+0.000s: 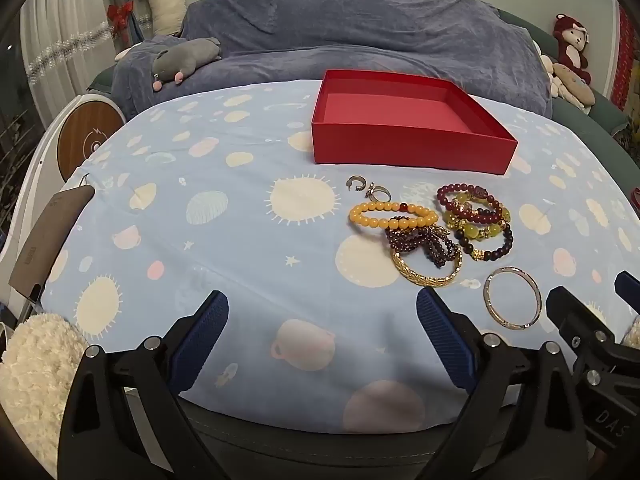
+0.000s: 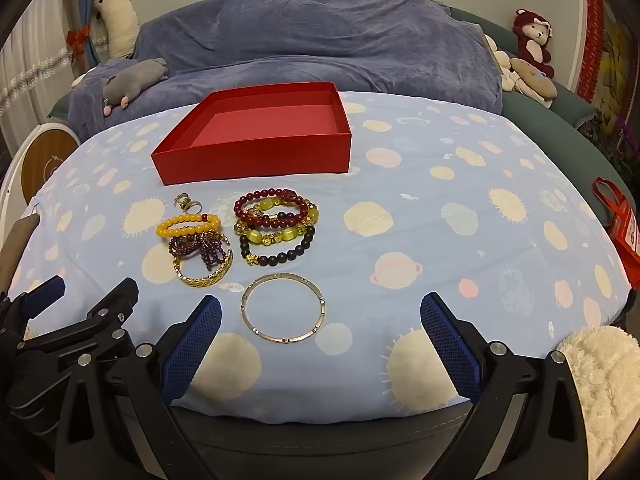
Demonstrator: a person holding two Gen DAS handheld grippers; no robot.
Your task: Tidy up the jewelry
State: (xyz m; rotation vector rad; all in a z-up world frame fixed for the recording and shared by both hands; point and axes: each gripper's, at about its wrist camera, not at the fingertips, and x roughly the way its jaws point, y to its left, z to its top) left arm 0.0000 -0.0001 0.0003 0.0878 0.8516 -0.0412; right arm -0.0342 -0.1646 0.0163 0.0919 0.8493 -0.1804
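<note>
Blue-padded fingers fill the bottom of both wrist views, their black bases cut off by the lower edge. Beyond them spreads a pale blue planet-print cloth, and on it stands the landmark: an open red box, empty as far as its far wall shows. Behind the box lies a rumpled blue-grey blanket with a grey plush toy at its left; a fluffy cream sleeve is clipped by the right corner. In front of the box sits the jewelry, tangled so that counting pieces is hard: a red and yellow-green bead cluster, left of it a yellow bead bracelet over dark purple beads and a gold bangle, and nearest the box small rings, too small to read. Farthest from the box lies a silver bangle, alone. The right gripper hangs with fingers wide apart, the silver bangle between their tips, untouched. The left gripper is likewise spread wide over bare cloth, holding nothing.
</note>
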